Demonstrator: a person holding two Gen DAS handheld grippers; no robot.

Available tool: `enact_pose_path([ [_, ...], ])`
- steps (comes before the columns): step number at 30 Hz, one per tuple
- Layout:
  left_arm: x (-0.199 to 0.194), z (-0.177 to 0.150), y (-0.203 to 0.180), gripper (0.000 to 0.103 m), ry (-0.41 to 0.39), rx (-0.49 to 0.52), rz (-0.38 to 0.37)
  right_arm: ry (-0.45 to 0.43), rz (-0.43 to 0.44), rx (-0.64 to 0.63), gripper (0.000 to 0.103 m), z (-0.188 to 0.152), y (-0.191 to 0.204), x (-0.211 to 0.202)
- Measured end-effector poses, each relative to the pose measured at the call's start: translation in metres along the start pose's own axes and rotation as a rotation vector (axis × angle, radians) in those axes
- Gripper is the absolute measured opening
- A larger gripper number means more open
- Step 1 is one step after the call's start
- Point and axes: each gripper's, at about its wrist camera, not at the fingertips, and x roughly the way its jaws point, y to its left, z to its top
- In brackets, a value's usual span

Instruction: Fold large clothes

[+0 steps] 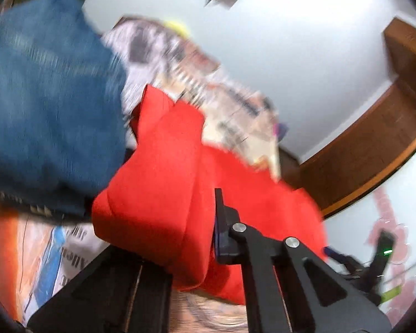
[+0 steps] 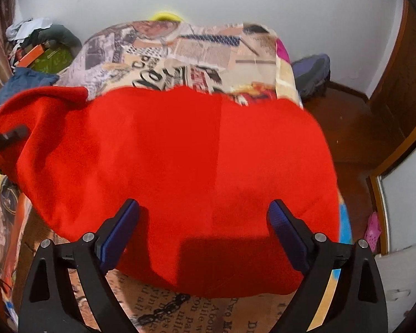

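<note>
- Left wrist view, blurred: left tool (image 1: pixel 217 222) clenched on a bunched fold of the red garment (image 1: pixel 163 183), lifted off the bed (image 1: pixel 235 116).
- Risk: thin pinch, cloth could slip out, or the drag rumples the flat part.
- Risk: denim piece (image 1: pixel 47 105) just beside on the left may snag.
- Right tool (image 2: pixel 203 233) released, jaws wide, over the near hem, gripping nothing, so nothing pins that edge.
- Garment: plain red, soft, mostly flat on the bed, left side raised.
</note>
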Motion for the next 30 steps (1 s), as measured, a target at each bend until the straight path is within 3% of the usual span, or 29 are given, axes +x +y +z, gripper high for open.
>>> enact_pose_path([
  [6,-0.067,0.031,-0.024,0.004,-0.116,-0.002,-0.130,-0.087,0.017,-0.059,0.093,0.033,0.026,-0.028],
  [8,-0.078,0.039,-0.033,0.004,-0.153,0.011,-0.138,-0.103,0.048,-0.070,0.093,0.042,0.037,-0.032],
  [13,-0.119,0.038,-0.038,0.004,-0.259,0.081,-0.065,-0.070,0.164,-0.093,0.093,0.053,0.079,-0.018],
  [15,-0.129,0.040,-0.039,0.004,-0.294,0.114,-0.011,-0.012,0.224,-0.112,0.093,0.049,0.104,0.002],
  [19,-0.130,0.037,-0.030,0.004,-0.297,0.165,0.089,0.131,0.324,-0.163,0.093,0.029,0.151,0.046],
  [22,-0.111,0.036,-0.021,0.004,-0.253,0.174,0.112,0.218,0.372,-0.202,0.093,0.012,0.177,0.073],
  [26,-0.083,0.037,-0.026,0.004,-0.233,0.223,0.120,0.213,0.357,-0.251,0.092,0.007,0.184,0.072],
  [30,-0.063,0.035,-0.057,0.004,-0.205,0.287,0.091,0.142,0.332,-0.215,0.092,0.010,0.151,0.043],
])
